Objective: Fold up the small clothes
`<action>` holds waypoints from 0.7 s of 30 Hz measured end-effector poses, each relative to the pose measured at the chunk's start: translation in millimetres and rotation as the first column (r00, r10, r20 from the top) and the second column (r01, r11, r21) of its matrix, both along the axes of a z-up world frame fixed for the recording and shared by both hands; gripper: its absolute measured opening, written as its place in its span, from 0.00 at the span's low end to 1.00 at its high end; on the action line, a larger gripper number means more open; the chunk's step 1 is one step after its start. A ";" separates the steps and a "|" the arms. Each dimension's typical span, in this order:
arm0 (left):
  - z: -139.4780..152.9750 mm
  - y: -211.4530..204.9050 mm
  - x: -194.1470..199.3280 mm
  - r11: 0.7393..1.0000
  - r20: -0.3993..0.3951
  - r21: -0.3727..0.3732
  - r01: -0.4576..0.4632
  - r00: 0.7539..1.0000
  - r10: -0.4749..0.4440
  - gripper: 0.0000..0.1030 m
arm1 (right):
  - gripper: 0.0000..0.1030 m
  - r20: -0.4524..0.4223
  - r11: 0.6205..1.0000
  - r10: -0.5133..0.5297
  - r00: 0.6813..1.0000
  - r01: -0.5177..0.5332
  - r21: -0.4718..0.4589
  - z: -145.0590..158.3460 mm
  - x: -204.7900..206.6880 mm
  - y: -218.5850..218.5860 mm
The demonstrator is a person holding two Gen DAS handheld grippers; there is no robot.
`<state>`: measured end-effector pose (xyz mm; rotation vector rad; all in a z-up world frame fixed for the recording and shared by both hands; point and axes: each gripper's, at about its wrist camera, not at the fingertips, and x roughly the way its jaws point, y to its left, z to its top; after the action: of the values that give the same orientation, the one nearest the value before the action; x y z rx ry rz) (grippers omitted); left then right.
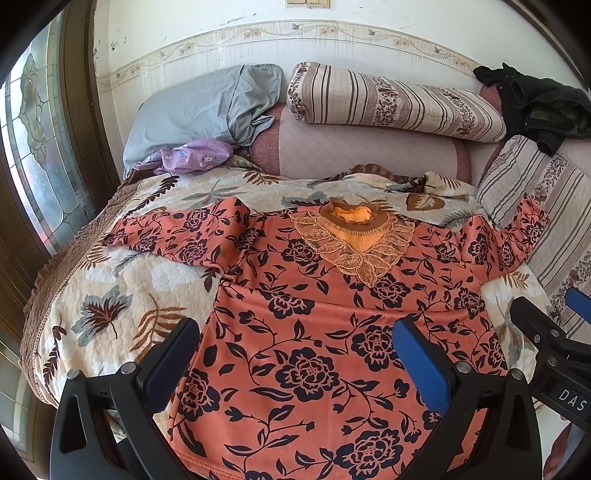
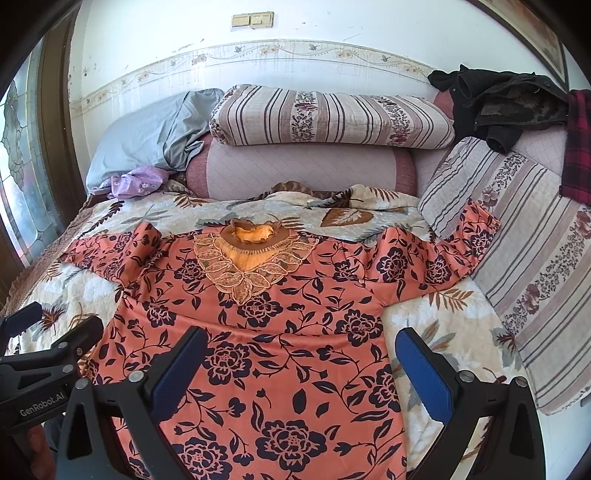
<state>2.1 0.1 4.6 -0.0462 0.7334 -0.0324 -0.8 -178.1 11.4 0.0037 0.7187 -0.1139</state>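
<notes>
a lived-in home room

a padded pink sofa back [image 2: 310, 170] with striped floral cushions [image 2: 332, 116] fills mid-frame, a quilted leaf-print cover [image 1: 122, 280] spread below; yellowed wall switches [image 2: 253, 20] at top centre, a leaded glass door [image 1: 33, 147] at left.

Blouse [image 1: 332, 332] lies flat on the quilt [image 1: 122, 295] before me, collar away. Behind it, the bolster [image 1: 369, 151] bears a pillow [image 1: 388, 99]; a second pillow [image 1: 192, 110] lies left, jacket [image 1: 535, 103] right.
</notes>
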 end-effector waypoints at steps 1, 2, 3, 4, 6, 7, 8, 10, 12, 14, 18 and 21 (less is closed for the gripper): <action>-0.3 0.5 0.1 1.000 0.009 -0.006 0.000 1.000 0.000 1.00 | 1.00 -0.001 1.000 0.001 1.000 -0.001 0.001 -0.8 0.8 -0.1; -1.0 0.8 -0.1 1.000 0.043 -0.007 -0.002 0.999 0.002 1.00 | 1.00 -0.002 1.000 0.003 1.000 -0.003 0.007 -1.1 1.2 -0.1; -3.5 2.4 1.7 1.000 0.036 -0.011 -0.005 0.999 0.006 1.00 | 1.00 -0.007 1.000 0.011 1.000 -0.010 0.019 -3.1 3.1 -0.6; -9.2 4.6 6.1 1.000 0.019 -0.004 -0.014 1.000 0.014 1.00 | 1.00 -0.017 0.998 0.034 0.999 -0.033 0.053 -7.5 5.1 -3.8; -25.8 11.0 16.3 0.999 -0.012 0.008 -0.040 0.999 0.040 1.00 | 1.00 -0.062 0.984 0.094 0.994 -0.083 0.159 -24.0 11.5 -14.9; -37.8 13.8 22.4 0.998 -0.058 0.021 -0.050 0.997 0.052 1.00 | 1.00 -0.095 0.972 0.110 0.989 -0.088 0.219 -37.3 15.3 -25.0; -49.3 16.1 28.3 0.998 -0.089 0.035 -0.056 0.994 0.059 1.00 | 1.00 -0.125 0.958 0.119 0.985 -0.081 0.276 -51.8 17.2 -35.1; -72.2 20.8 38.0 0.995 -0.145 0.068 -0.066 0.987 0.075 1.00 | 0.99 -0.187 0.912 0.108 0.976 -0.022 0.409 -86.2 18.0 -70.1; -91.4 22.8 46.4 0.993 -0.188 0.102 -0.065 0.979 0.084 1.00 | 0.99 -0.228 0.874 0.056 0.972 0.063 0.482 -110.7 18.3 -110.6; -103.5 20.7 56.1 0.990 -0.202 0.124 -0.065 0.975 0.090 1.00 | 0.98 -0.234 0.851 -0.045 0.971 0.160 0.500 -122.1 21.1 -158.3; -121.3 4.6 73.8 0.992 -0.237 0.120 -0.046 0.969 0.074 1.00 | 0.92 -0.114 0.843 -0.293 0.949 0.313 0.439 -104.3 41.0 -262.5; -140.1 -2.1 87.5 0.988 -0.233 0.145 -0.046 0.969 0.079 1.00 | 0.92 0.011 0.856 -0.398 0.917 0.367 0.364 -78.5 73.1 -323.0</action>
<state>89.6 -2.0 -135.5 0.0607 0.9726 0.0861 72.4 -501.1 -67.1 0.5011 0.6365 -0.3635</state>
